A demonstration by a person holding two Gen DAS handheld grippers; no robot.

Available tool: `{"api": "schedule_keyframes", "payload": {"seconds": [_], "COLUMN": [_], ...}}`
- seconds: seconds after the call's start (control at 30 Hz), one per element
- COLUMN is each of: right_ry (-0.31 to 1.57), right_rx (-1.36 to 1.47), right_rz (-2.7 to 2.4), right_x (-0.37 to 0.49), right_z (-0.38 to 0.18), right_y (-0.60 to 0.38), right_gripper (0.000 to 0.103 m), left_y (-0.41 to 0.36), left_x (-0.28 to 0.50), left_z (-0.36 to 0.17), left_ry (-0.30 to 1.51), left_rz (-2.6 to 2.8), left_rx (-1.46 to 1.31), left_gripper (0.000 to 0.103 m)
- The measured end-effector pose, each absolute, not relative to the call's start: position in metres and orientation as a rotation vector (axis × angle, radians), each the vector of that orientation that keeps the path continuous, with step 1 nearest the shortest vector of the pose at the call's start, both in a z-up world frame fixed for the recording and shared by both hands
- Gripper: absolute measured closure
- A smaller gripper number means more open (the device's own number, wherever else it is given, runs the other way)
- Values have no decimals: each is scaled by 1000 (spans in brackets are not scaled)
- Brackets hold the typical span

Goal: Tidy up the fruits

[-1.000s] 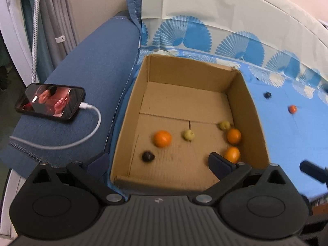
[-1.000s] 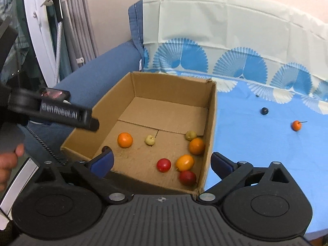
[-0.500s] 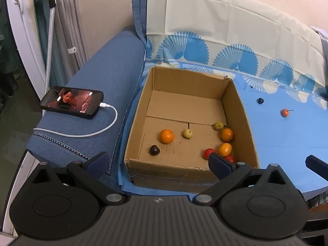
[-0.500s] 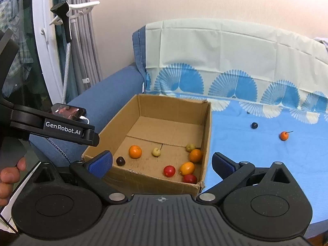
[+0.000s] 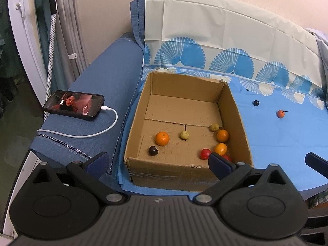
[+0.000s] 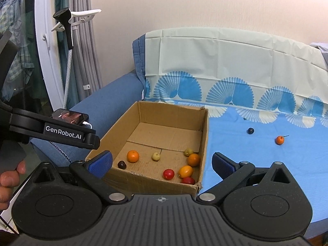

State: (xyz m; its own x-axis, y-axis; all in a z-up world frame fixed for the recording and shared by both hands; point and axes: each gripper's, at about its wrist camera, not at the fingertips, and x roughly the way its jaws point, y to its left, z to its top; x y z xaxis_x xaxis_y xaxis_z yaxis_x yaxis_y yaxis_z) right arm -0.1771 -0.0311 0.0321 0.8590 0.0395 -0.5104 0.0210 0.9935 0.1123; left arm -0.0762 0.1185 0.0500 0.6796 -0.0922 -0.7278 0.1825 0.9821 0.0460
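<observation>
An open cardboard box (image 5: 237,121) (image 6: 205,135) sits on the blue sheet and holds several small fruits: oranges (image 5: 162,138) (image 6: 133,156), red ones (image 5: 205,153) (image 6: 168,174), pale green ones (image 5: 184,134) and a dark plum (image 5: 153,150) (image 6: 121,165). Out on the sheet to the right lie a small orange fruit with a stem (image 5: 280,113) (image 6: 279,140) and a dark berry (image 5: 255,102) (image 6: 250,131). My left gripper (image 5: 158,163) is open and empty, hanging in front of the box's near wall. My right gripper (image 6: 162,163) is open and empty too, held back from the box.
A phone (image 5: 74,104) with a lit screen lies on the blue sofa arm (image 5: 98,94), a white cable (image 5: 106,127) plugged into it. A person's hand (image 6: 8,182) holds the left gripper's handle. A steamer head (image 6: 62,17) hangs at the far left. The sheet's front edge runs close below the box.
Both grippers have pulled back and upward from the box, so it looks smaller and the sofa back and wall come into view. The fruits have stayed in place.
</observation>
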Motion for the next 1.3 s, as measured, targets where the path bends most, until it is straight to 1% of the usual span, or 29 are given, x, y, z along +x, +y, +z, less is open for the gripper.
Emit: {"api": "schedule_keyframes", "payload": {"seconds": [0.9, 1.3], "right_ry": [558, 563], "right_rx": [141, 225], "right_rz": [1, -33], "right_x": [-173, -164], "right_z": [25, 12], "right_y": [-35, -69], "right_gripper": [1, 1], "left_y": [112, 76], "left_x": [-72, -57], "left_z": [42, 31], "left_ry": [836, 881], "left_rz": [-151, -170], "left_rx": [140, 209], "left_gripper": [0, 0]}}
